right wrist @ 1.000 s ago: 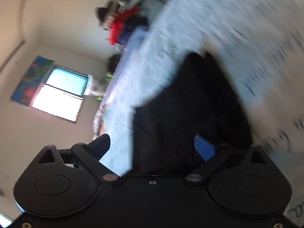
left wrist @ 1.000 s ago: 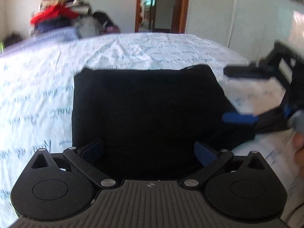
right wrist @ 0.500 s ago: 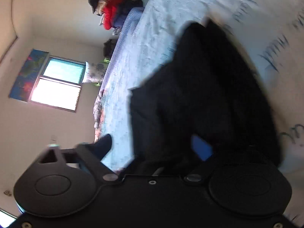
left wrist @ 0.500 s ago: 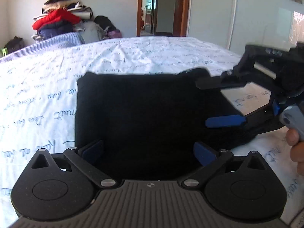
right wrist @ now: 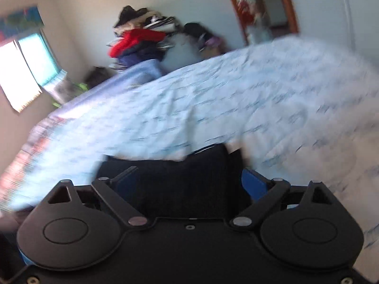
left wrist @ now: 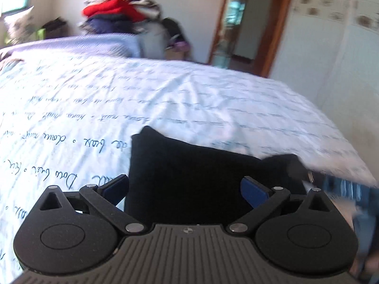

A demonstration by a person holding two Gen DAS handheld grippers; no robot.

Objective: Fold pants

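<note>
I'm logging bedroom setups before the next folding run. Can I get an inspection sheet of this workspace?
Surface: bed with white sheet printed in blue handwriting, lightly creased.
Job's things: black fabric pants, folded into a compact block, lying flat on the sheet.
Clutter: nothing seen on the sheet besides the pants.
Grippers: left gripper open, empty; right gripper, jaws opening, pads not pressing the pants.
Cables: nothing seen.
Surroundings: heap of red, dark and striped clothes past the bed; wooden door frame; bright window.
</note>
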